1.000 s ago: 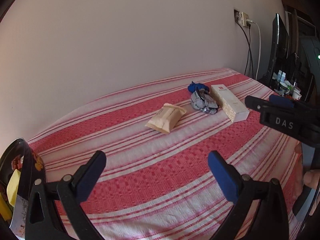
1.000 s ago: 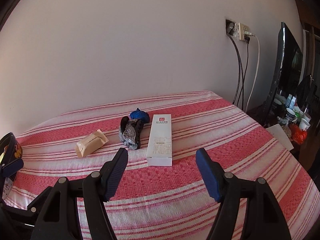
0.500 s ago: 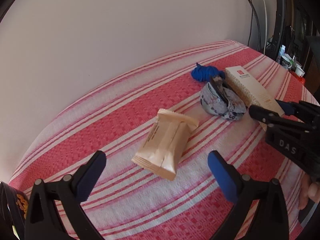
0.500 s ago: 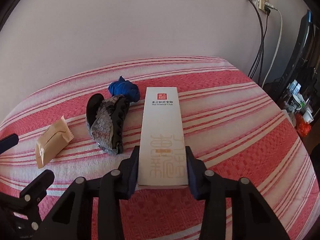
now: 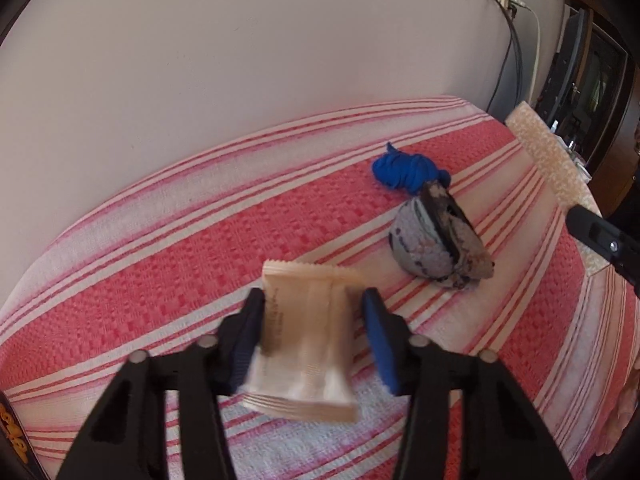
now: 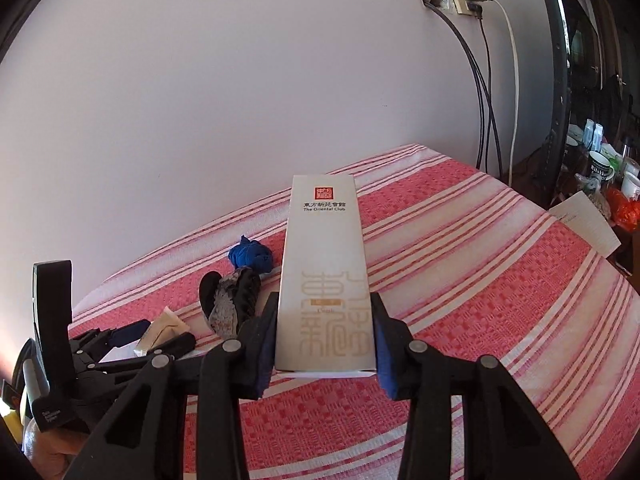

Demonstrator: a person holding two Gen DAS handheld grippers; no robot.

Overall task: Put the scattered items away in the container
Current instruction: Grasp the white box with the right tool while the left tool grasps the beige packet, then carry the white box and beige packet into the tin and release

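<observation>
Cardboard, long and white with gold lettering, formed the box (image 6: 325, 280) clamped at its near end between the right gripper's (image 6: 325, 340) blue pads. The left gripper (image 5: 310, 340), jaws just closing, held a crinkled tan foil packet (image 5: 304, 340). Beside the box on the woven red-striped bedspread (image 6: 480, 280) lay a grey patterned pouch (image 5: 438, 248) and crumpled blue cloth (image 5: 404, 170).

Left wrist view: looks forward and steeply down along your left gripper (image 5: 310, 334) fingers, close over striped bedspread (image 5: 160, 280), wall behind. Right wrist view: looks forward, less steeply, along your right gripper (image 6: 324, 338) fingers, same wall ahead. Shared: blue cloth (image 5: 404, 170) (image 6: 250, 254) and grey bundle (image 5: 436, 246) (image 6: 230, 304), right of your left fingers, left of your right fingers.
</observation>
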